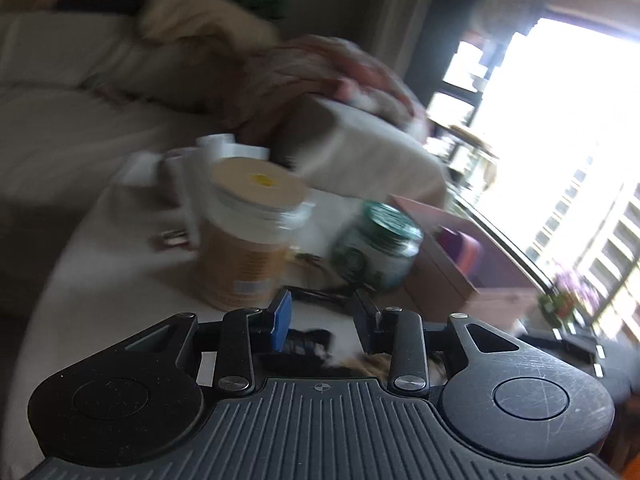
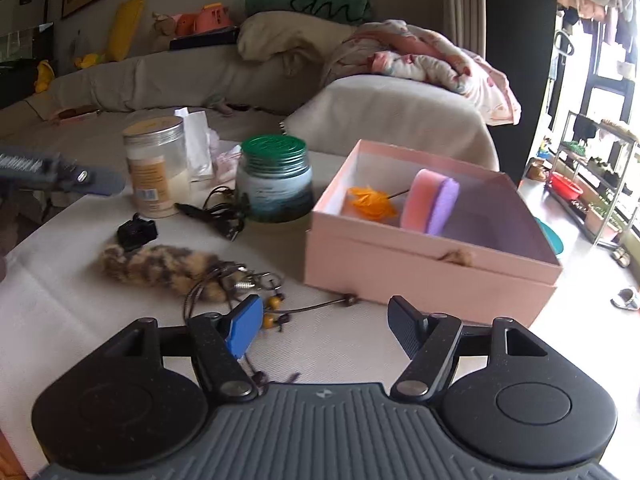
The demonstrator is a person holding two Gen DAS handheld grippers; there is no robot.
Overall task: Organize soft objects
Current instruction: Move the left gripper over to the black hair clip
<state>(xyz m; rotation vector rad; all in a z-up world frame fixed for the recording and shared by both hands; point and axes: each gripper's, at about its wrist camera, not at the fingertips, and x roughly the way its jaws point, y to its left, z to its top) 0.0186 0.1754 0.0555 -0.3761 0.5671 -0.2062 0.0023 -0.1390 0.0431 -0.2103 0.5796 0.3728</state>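
A furry brown-and-tan tail keychain (image 2: 160, 267) lies on the white table, left of a pink box (image 2: 424, 256). The box holds an orange soft item (image 2: 370, 202) and pink and purple sponges (image 2: 432, 200). My right gripper (image 2: 326, 326) is open and empty, low over the table just in front of the keychain's cords and beads (image 2: 272, 304). My left gripper (image 1: 322, 314) is open and empty; its view is blurred, with a bit of the fur (image 1: 372, 364) below it. It shows at the left edge of the right wrist view (image 2: 60, 176).
A clear jar with a tan label (image 2: 156, 172), a green-lidded jar (image 2: 276, 178), a black cable (image 2: 216, 212) and a small black clip (image 2: 136, 232) stand on the table. A sofa with cushions and a blanket (image 2: 420, 60) lies behind. A shelf rack (image 2: 592, 176) stands right.
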